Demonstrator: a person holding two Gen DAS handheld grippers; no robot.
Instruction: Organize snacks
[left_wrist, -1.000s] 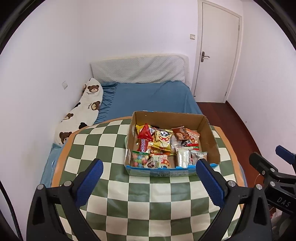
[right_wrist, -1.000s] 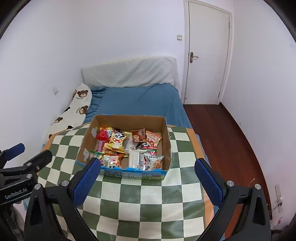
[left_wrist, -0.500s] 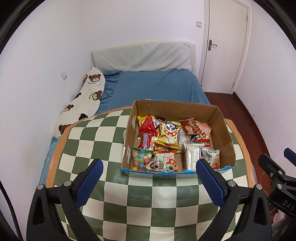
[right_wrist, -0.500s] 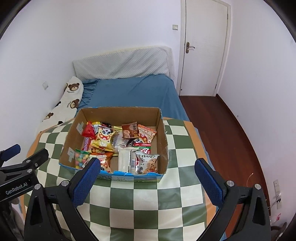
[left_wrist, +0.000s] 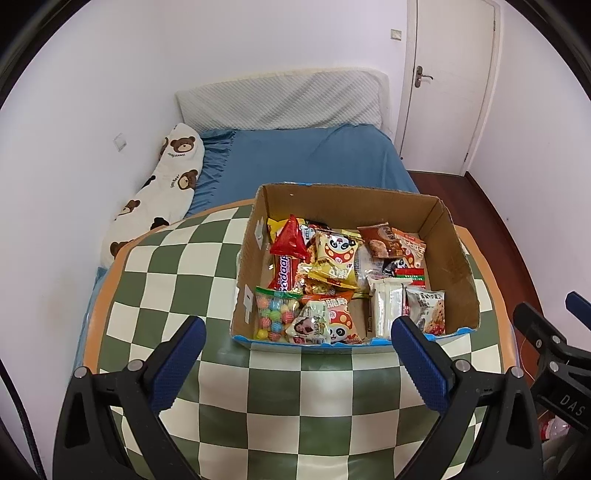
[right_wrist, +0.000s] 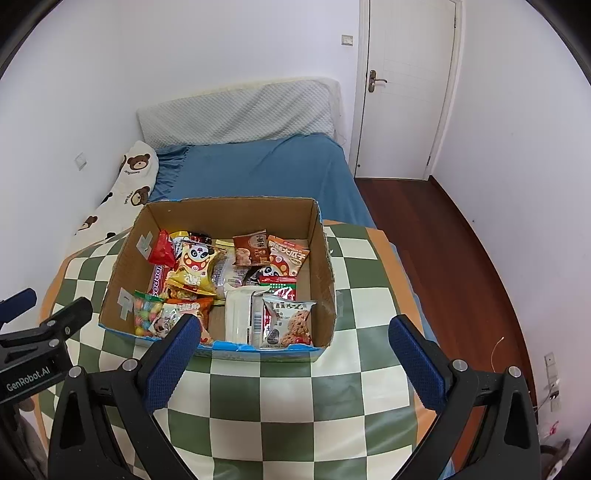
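Observation:
An open cardboard box (left_wrist: 454, 258) (right_wrist: 325, 266) sits on the green-and-white checkered table (left_wrist: 177, 266) (right_wrist: 303, 398). It holds several snack packs: a yellow panda bag (left_wrist: 334, 258) (right_wrist: 195, 264), a bag of coloured candy balls (left_wrist: 275, 314) (right_wrist: 146, 310), a white wafer pack (left_wrist: 386, 308) (right_wrist: 238, 314) and an oat cookie pack (left_wrist: 428, 310) (right_wrist: 288, 323). My left gripper (left_wrist: 297, 363) is open and empty, in front of the box. My right gripper (right_wrist: 295, 363) is open and empty, also at the box's near edge.
A bed with a blue sheet (left_wrist: 306, 162) and a bear-print pillow (left_wrist: 162, 192) lies behind the table. A white door (right_wrist: 406, 88) and dark wood floor (right_wrist: 443, 236) are to the right. The other gripper shows at each view's edge (left_wrist: 554, 343) (right_wrist: 40, 332).
Both grippers have moved forward and closer to the box, which now looks larger and nearer. Both stay open and empty.

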